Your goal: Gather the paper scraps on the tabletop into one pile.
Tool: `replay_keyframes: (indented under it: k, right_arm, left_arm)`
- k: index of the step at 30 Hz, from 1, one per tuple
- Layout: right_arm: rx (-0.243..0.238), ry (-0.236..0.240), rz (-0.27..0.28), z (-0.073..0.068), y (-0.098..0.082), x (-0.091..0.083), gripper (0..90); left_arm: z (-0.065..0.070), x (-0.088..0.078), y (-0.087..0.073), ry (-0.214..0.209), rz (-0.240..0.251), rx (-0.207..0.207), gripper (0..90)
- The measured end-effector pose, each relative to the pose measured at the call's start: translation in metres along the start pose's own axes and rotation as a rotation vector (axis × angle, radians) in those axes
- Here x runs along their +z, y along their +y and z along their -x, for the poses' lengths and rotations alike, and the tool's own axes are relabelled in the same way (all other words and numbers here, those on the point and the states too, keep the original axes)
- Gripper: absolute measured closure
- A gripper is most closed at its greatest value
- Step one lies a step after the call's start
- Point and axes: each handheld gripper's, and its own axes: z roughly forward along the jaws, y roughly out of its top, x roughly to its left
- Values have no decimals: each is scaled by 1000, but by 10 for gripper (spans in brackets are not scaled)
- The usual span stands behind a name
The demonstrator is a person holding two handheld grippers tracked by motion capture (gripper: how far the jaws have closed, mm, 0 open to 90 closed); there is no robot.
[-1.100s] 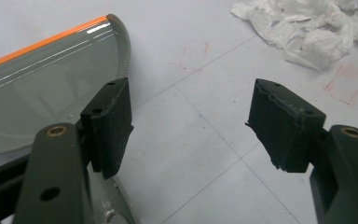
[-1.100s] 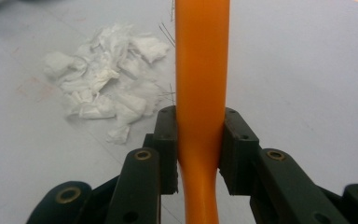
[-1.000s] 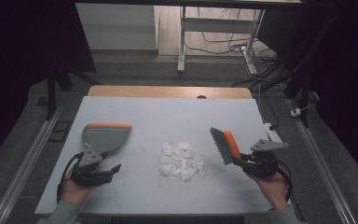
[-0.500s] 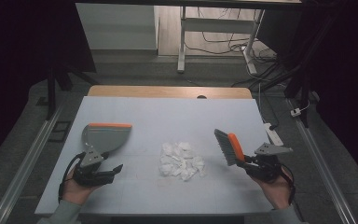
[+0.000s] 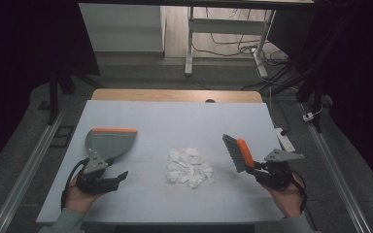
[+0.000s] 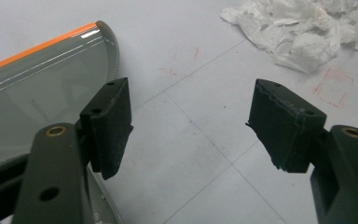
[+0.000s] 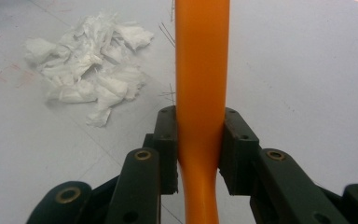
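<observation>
Paper scraps (image 5: 189,167) lay mid-surface (image 5: 175,121). We clamped our right gripper (image 5: 260,170) fingers on the brush (image 5: 238,153); our left gripper (image 5: 108,177) fingers stood apart beside the dustpan (image 5: 110,142).

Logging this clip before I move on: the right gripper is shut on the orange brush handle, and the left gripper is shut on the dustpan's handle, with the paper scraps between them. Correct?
Not quite. The left gripper is open, nothing between its jaws, as the left gripper view shows; the dustpan lies beside it. The right gripper is shut on the brush, and the paper scraps lie between.
</observation>
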Motion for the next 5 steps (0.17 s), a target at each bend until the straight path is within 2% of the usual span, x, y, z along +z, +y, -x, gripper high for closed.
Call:
replay_keyframes:
  k: [5]
  right_arm:
    - [-4, -1, 0, 0, 0, 0, 706]
  left_arm:
    - [0, 1, 0, -1, -6, 4, 308]
